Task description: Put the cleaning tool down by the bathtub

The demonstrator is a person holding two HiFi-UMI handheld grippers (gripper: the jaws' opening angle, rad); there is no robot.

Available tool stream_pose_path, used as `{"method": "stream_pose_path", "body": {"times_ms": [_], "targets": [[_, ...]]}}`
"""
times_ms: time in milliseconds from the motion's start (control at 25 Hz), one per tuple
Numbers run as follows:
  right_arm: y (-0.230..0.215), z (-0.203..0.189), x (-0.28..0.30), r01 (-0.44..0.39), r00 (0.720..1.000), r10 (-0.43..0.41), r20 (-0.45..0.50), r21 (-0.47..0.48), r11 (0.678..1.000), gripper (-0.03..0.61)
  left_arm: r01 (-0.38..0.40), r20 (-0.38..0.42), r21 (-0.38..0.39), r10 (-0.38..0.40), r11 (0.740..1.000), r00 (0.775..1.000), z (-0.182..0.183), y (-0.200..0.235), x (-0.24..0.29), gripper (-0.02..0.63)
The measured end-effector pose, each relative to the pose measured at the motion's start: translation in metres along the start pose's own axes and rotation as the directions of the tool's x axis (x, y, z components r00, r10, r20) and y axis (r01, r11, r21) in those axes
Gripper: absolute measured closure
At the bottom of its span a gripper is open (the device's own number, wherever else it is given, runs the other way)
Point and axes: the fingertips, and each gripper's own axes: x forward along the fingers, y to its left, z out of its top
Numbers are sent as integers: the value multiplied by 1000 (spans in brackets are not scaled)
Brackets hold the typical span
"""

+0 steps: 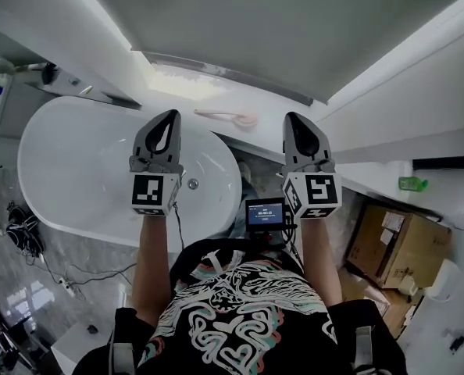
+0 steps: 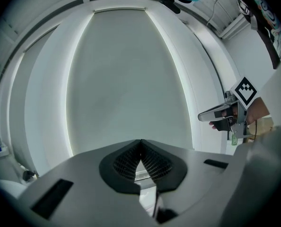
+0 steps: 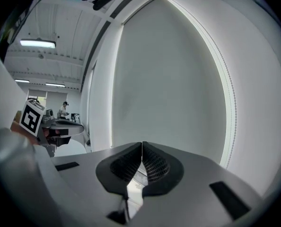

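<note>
In the head view a pink long-handled cleaning brush (image 1: 227, 116) lies on the white ledge behind the white oval bathtub (image 1: 68, 170). My left gripper (image 1: 169, 117) is held up over the tub's right end, left of the brush, shut and holding nothing. My right gripper (image 1: 294, 119) is raised to the right of the brush, also shut and holding nothing. In the left gripper view the jaws (image 2: 140, 142) meet tip to tip against a grey blind, with the right gripper (image 2: 221, 113) off to the side. The right gripper view shows its tips (image 3: 142, 144) touching.
A drain (image 1: 192, 183) sits in the tub's right end. A small screen (image 1: 265, 212) hangs at the person's chest. Cardboard boxes (image 1: 392, 244) stand on the floor at right, a green bottle (image 1: 412, 183) on the ledge above them. Cables (image 1: 19, 229) lie left of the tub.
</note>
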Motion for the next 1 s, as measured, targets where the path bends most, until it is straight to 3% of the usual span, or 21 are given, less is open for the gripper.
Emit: {"method": "stream_pose_path", "body": {"times_ms": [520,1000], "targets": [[32,27,-22,-30,999,32,31,-42,999,551,-42,102,-4,43,999,994,47,-11,-39,597],[37,37,-42,-41,998,43,51,-49,998,551,-102,133,-20,104,995,986,63,-7,-61,597]]}}
